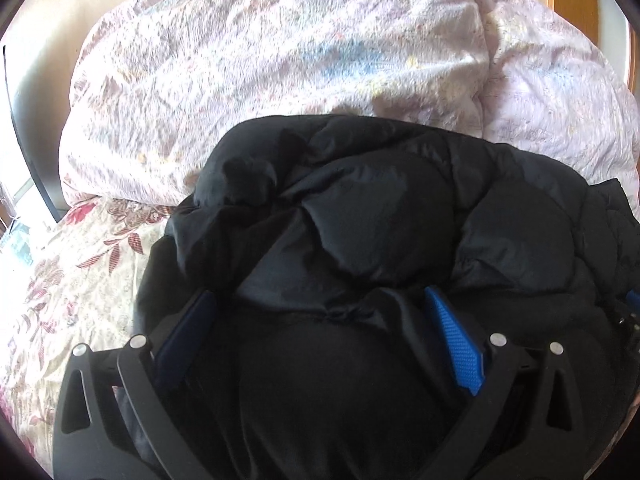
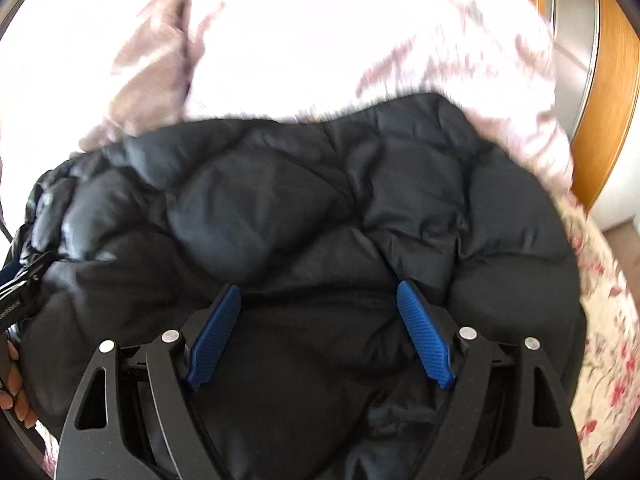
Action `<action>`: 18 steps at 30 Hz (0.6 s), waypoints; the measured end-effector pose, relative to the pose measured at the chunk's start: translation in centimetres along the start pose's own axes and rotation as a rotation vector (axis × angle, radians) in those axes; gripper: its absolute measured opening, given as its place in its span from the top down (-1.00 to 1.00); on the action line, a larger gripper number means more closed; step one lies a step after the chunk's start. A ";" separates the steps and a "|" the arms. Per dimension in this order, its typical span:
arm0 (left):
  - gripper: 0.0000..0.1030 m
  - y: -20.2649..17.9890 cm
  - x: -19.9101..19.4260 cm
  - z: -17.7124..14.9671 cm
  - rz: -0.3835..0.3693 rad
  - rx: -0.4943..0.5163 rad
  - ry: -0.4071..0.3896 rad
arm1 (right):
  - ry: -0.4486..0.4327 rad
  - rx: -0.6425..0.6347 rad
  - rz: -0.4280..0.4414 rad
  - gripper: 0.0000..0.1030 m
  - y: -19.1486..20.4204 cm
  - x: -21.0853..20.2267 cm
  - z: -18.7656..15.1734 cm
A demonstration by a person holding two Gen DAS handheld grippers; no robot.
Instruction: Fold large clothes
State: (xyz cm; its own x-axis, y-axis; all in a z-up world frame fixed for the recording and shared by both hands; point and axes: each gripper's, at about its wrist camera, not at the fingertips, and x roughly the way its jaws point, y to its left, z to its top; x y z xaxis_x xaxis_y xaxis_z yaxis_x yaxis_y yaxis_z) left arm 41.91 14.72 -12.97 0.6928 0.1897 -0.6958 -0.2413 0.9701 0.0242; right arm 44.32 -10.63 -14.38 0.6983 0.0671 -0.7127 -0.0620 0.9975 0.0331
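Nearest the left wrist camera, the left gripper (image 1: 320, 300) has its blue fingers (image 1: 456, 344) spread wide, with a thick bulge of the black puffy jacket (image 1: 380, 216) filling the gap between them; whether the pads actually press on the fabric cannot be told. The right gripper (image 2: 320, 292) looks much the same: its fingers (image 2: 424, 336) stand wide apart over a fold of the jacket that rises between them. The jacket lies bunched on a bed, on a flowered sheet (image 1: 72, 280). At the left edge of the right wrist view, a hand (image 2: 14, 392) shows beside the jacket. Beyond the jacket lies a pale pink quilt (image 1: 280, 64), touching its far edge. A wooden frame (image 2: 612, 92) stands farther right.
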 end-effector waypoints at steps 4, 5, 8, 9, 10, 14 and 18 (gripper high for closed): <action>-0.97 -0.3 1.1 0.1 0.007 0.013 -0.024 | 0.036 -0.004 0.022 -0.67 0.0 1.8 0.2; -0.97 -0.2 1.3 0.1 0.005 0.008 -0.028 | 0.043 0.003 0.032 -0.68 -0.1 2.1 0.2; -0.97 0.0 2.2 0.0 0.010 -0.004 -0.042 | 0.056 0.008 0.042 -0.69 -0.2 2.6 0.3; -0.97 0.0 2.2 0.0 0.016 -0.001 -0.042 | 0.064 0.006 0.044 -0.69 -0.2 2.6 0.4; -0.97 0.0 2.1 0.0 0.019 0.003 -0.034 | 0.071 0.013 0.051 -0.69 -0.5 2.4 0.5; -0.96 0.9 -0.4 -0.8 -0.021 -0.015 -0.021 | 0.064 0.082 0.107 -0.68 -2.5 -0.4 0.3; -0.96 3.2 -4.1 -2.1 -0.123 -0.077 -0.020 | 0.029 0.232 0.167 -0.68 -6.1 -4.4 -1.3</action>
State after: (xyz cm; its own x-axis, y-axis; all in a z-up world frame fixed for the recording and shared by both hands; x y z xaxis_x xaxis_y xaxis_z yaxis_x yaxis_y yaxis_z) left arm 36.87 16.72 -11.53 0.7336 0.0735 -0.6756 -0.2046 0.9719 -0.1164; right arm 40.73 -17.05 -12.37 0.6712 0.2334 -0.7035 -0.0072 0.9511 0.3087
